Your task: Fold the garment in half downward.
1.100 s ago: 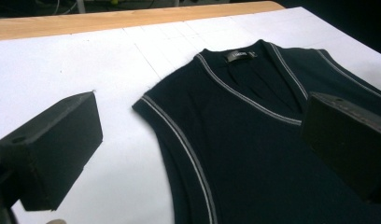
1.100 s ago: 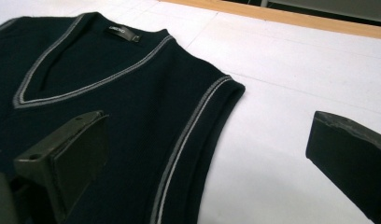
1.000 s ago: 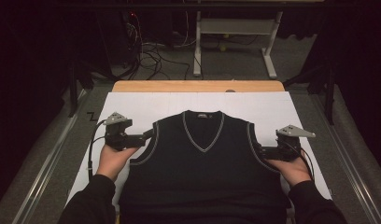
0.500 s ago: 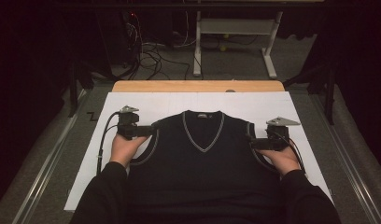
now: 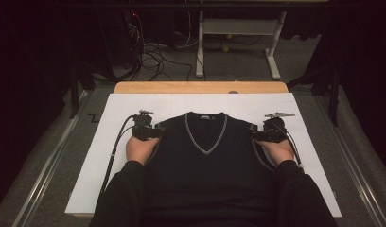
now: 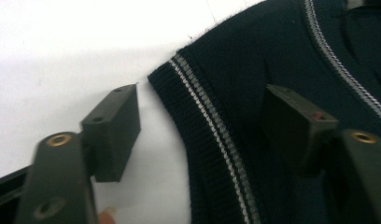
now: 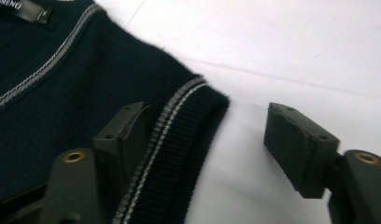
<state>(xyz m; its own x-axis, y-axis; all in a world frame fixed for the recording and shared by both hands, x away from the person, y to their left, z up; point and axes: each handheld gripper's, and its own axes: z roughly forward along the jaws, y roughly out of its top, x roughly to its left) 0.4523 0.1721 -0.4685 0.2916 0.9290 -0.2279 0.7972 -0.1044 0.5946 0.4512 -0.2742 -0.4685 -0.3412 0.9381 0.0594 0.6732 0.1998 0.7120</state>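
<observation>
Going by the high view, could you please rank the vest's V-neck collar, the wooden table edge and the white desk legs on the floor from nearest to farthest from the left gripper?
From the left gripper:
1. V-neck collar, beside it toward the vest's middle.
2. Wooden table edge, beyond the white sheet.
3. White desk legs, on the floor behind the table.

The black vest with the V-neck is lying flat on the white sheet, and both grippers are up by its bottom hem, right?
Not quite. The grippers are at the shoulders, not the bottom hem. The high view shows the left gripper and right gripper at the top corners of the vest, beside the V-neck. The vest does lie flat on the white sheet. Each gripper's jaws have just been closing, with a striped armhole edge between them.
</observation>
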